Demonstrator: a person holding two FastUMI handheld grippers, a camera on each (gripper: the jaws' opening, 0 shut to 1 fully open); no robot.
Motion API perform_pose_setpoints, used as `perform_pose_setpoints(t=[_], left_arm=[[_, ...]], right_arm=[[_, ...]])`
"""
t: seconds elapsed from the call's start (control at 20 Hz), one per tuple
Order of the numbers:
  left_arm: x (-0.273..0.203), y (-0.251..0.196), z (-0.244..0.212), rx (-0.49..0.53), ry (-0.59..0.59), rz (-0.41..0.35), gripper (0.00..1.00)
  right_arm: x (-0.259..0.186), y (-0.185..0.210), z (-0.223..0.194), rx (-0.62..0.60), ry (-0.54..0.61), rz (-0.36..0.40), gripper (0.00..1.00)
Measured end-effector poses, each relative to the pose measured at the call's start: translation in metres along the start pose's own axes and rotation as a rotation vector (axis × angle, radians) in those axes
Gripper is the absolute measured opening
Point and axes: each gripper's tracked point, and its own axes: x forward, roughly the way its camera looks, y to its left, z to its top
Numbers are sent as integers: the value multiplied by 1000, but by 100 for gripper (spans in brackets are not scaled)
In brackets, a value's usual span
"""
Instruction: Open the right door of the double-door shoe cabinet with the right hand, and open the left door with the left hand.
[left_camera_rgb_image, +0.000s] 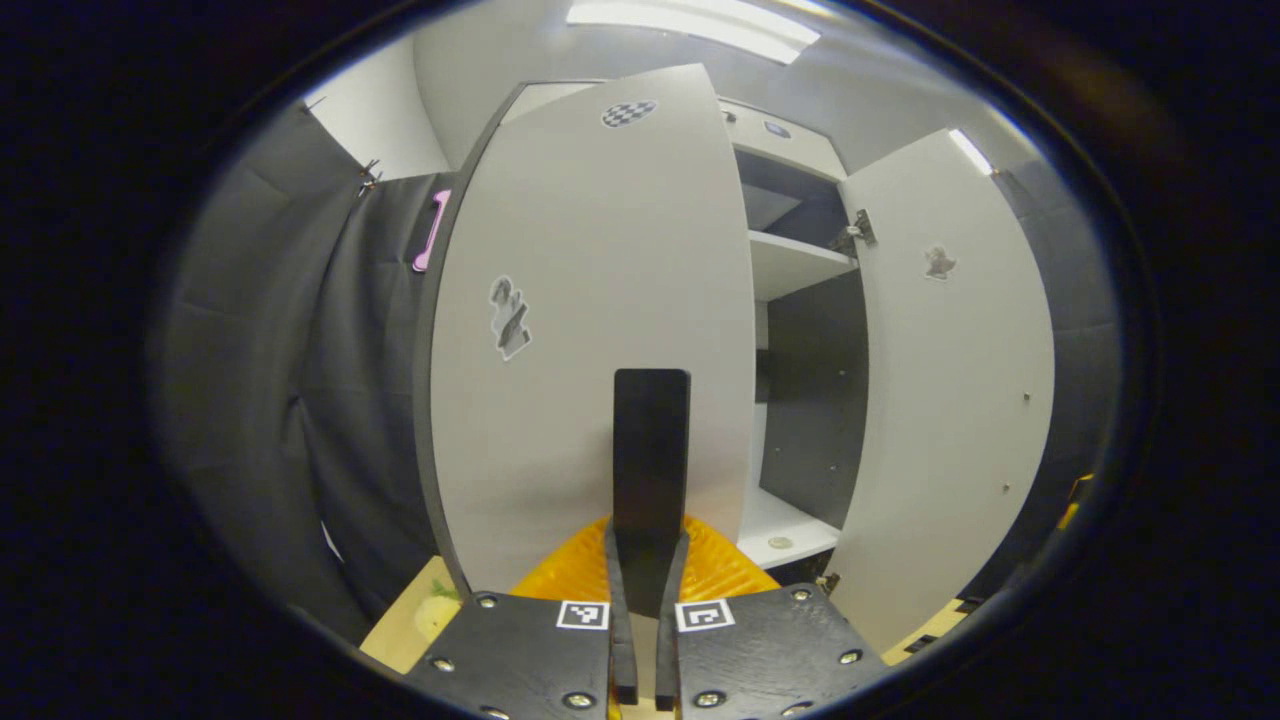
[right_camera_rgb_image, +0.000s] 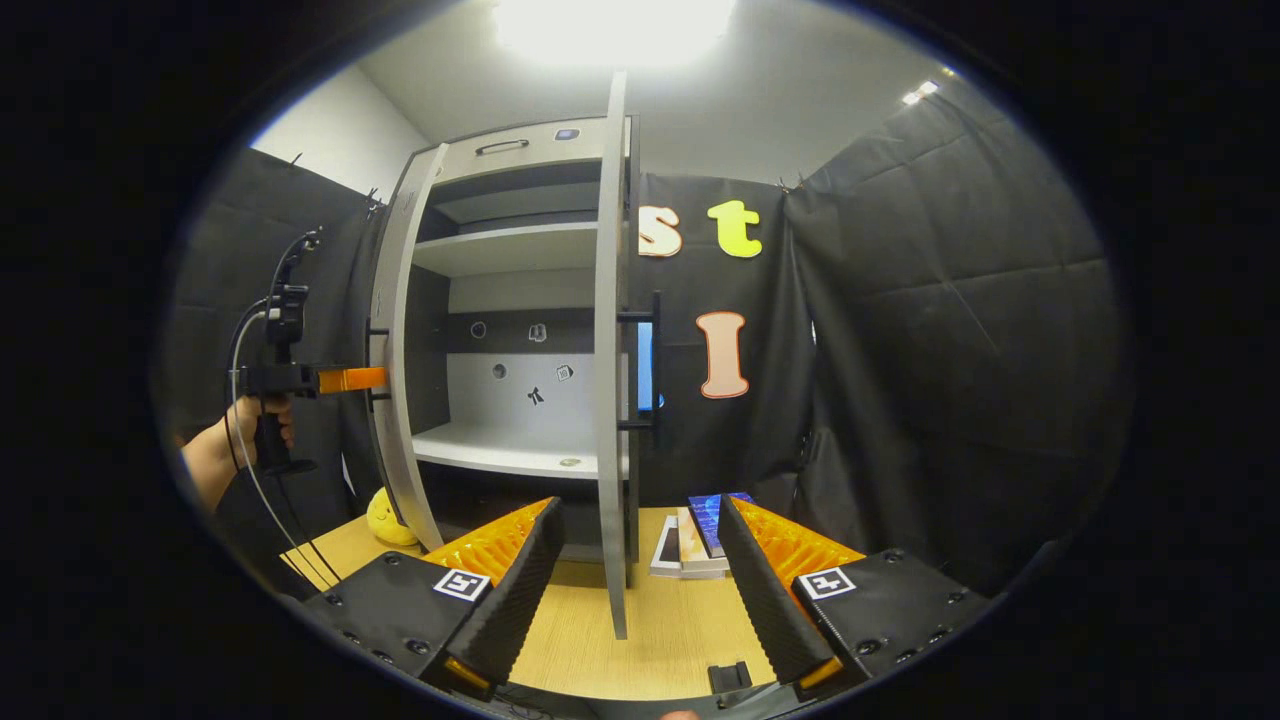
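Since both doors of the shoe cabinet (right_camera_rgb_image: 520, 330) are already swung out, I'd say this job is basically done or in its very last bit. In the right gripper view the right door (right_camera_rgb_image: 612, 350) stands edge-on straight ahead, wide open, with its dark handle (right_camera_rgb_image: 650, 360) on the far side, and the right gripper (right_camera_rgb_image: 640, 575) sits back from it with fingers spread wide and nothing between them. So that half looks finished and let go. Over on the left, the left door (right_camera_rgb_image: 405, 350) is swung well out too, and you can see the shelves (right_camera_rgb_image: 505, 245) inside. The left gripper (right_camera_rgb_image: 365, 380), held by a hand (right_camera_rgb_image: 262, 415), is right at that door's outer side. From its own camera, the left gripper (left_camera_rgb_image: 648, 600) has its fingers pinched nearly together on a dark flat bar (left_camera_rgb_image: 651, 450), my guess being the left door's handle. All that's left is releasing it, maybe after a touch more swing.
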Motion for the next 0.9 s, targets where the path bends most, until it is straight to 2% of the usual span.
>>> perform_pose_setpoints(t=[0.05,0.5,0.9], left_arm=[[-1,1,0,0,0,-6,7],[-4,5,3,-6,-11,-45,9],[-16,15,6,-12,-26,-24,8]], right_arm=[[-2,4,0,-1,-5,0,93],[-1,46,-9,1,6,33,94],[1,61,-12,11,20,50,93]])
